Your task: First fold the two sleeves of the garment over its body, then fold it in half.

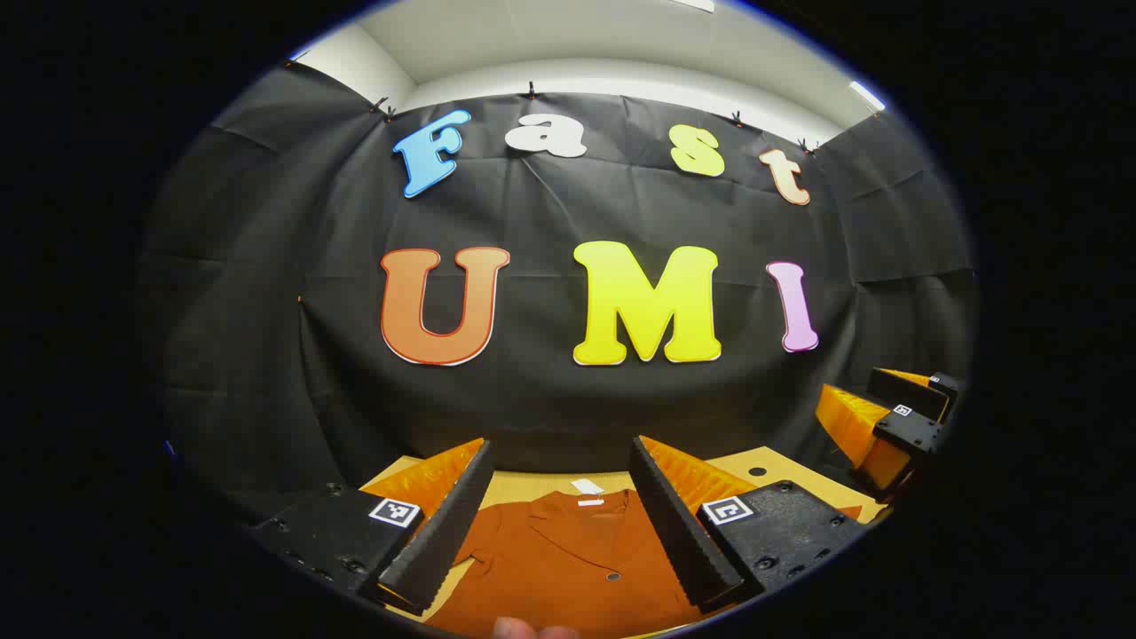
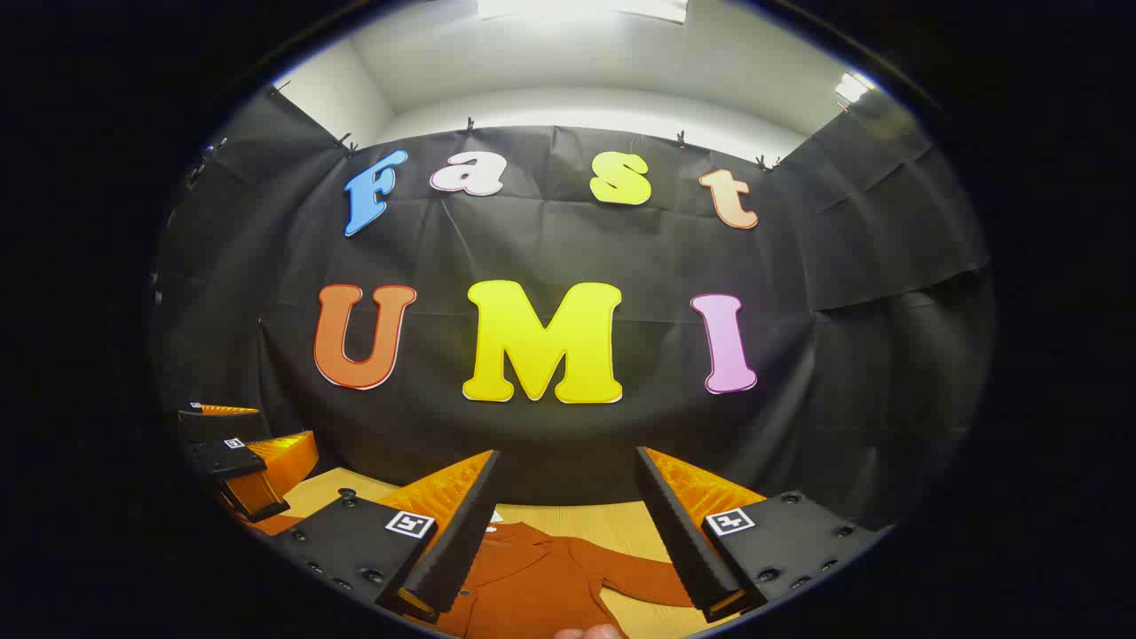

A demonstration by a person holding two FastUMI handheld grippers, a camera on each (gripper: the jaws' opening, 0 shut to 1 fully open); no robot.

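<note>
The rust-coloured garment lies flat on the wooden table, collar toward the black cloth wall, a white tag at its neck and a dark button on its front; in the right gripper view one sleeve of the garment stretches out sideways over the table; above the garment hangs the left gripper, its jaws spread wide with nothing between them; the right gripper hangs likewise above the garment, jaws apart and empty; each gripper also appears at the far edge of the other's view, beside the garment; a fingertip shows at the garment's near edge.
</note>
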